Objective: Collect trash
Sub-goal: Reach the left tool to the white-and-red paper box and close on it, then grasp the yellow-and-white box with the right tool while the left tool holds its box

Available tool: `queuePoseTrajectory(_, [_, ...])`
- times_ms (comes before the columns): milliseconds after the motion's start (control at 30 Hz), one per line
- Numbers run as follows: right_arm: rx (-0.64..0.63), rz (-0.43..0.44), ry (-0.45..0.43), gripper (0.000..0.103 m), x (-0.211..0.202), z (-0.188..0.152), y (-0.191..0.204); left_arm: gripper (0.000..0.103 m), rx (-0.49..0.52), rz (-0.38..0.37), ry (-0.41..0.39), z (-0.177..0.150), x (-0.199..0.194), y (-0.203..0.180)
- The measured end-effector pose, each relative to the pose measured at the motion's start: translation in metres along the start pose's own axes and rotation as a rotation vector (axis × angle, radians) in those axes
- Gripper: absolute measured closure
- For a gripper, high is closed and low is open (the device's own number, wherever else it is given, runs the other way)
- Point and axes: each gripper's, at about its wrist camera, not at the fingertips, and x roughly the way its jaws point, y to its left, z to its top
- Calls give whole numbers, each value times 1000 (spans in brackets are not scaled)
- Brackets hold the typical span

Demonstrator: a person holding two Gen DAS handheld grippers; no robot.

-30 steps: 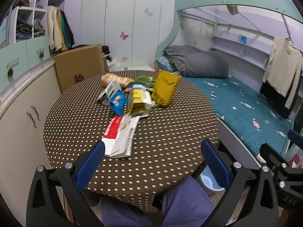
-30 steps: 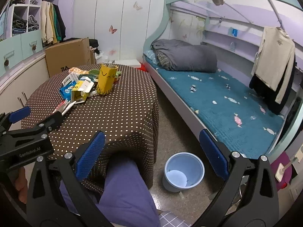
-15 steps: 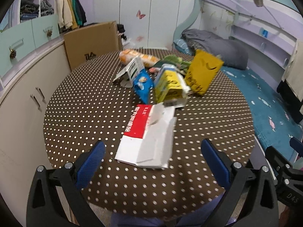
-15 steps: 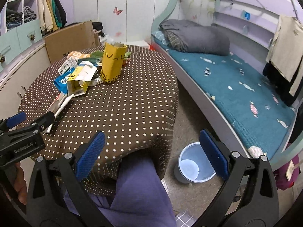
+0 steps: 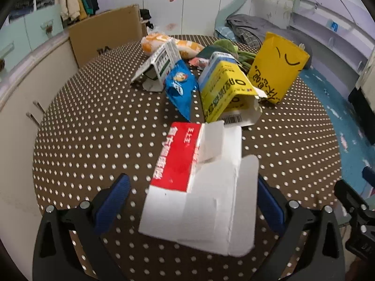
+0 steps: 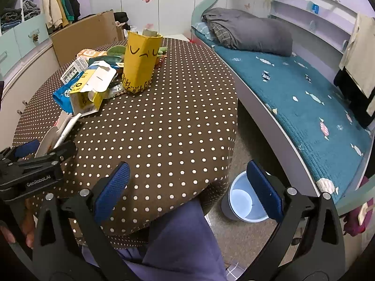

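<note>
A flattened red-and-white carton [image 5: 199, 182] lies on the dotted round table [image 5: 93, 140]. My left gripper [image 5: 191, 203] is open, its blue pads on either side of the carton's near end, not touching. Behind it lie a yellow box [image 5: 225, 93], a blue snack bag [image 5: 180, 86], a white barcode box [image 5: 161, 65] and a tall yellow paper bag [image 5: 276, 68]. My right gripper [image 6: 187, 189] is open and empty over the table's near right edge. A light blue bin [image 6: 243, 199] stands on the floor below it.
An orange-and-white bag [image 5: 168, 43] and green wrappers [image 5: 222, 46] lie at the table's far side. A cardboard box [image 5: 105, 32] stands behind the table, cabinets [image 5: 21, 75] to the left, a bed [image 6: 304, 98] to the right. The person's leg [image 6: 182, 241] is under the table edge.
My left gripper has moved forward over the table until its open pads flank the red-and-white carton. My right gripper has moved forward and a little left toward the table edge.
</note>
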Motion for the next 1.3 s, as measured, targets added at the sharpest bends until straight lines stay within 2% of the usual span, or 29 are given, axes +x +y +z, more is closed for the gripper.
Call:
queuePoseTrajectory(33, [0, 1, 1, 6, 1, 0, 0, 6, 9, 3, -3, 1, 1, 1])
queuePoseTrajectory(100, [1, 0, 5, 6, 2, 0, 0, 24, 35, 16, -31, 1, -1, -1])
queuePoseTrajectory(133, [1, 1, 6, 6, 2, 1, 1, 38, 41, -2, -38, 2, -1, 0])
queuePoseTrajectory(233, [0, 12, 4, 6, 3, 5, 5, 38, 49, -20, -38, 3, 2, 0])
queuePoseTrajectory(367, [-21, 41, -14, 6, 0, 11, 14, 39, 28, -8, -42, 1, -3, 10])
queuePoseTrajectory(500, [-54, 72, -36, 6, 0, 21, 30, 39, 2, 29, -68, 0, -15, 23])
queuePoseTrajectory(667, [-84, 162, -50, 6, 4, 39, 55, 39, -35, 72, -116, 4, -27, 46])
queuePoseTrajectory(867, [-89, 271, -47, 6, 21, 65, 87, 39, -65, 123, -170, 17, -33, 69])
queuePoseTrajectory(1167, [-62, 321, -29, 6, 59, 92, 119, 39, -121, 188, -200, 38, -24, 101])
queuePoseTrajectory(1233, [-53, 320, -18, 13, 68, 94, 122, 39, -133, 193, -199, 39, -21, 106])
queuePoseTrajectory(1267, [-44, 323, -5, 22, 73, 96, 123, 39, -138, 195, -198, 41, -19, 109])
queuePoseTrajectory(1300, [-33, 331, 12, 37, 77, 97, 124, 39, -141, 197, -197, 41, -19, 110])
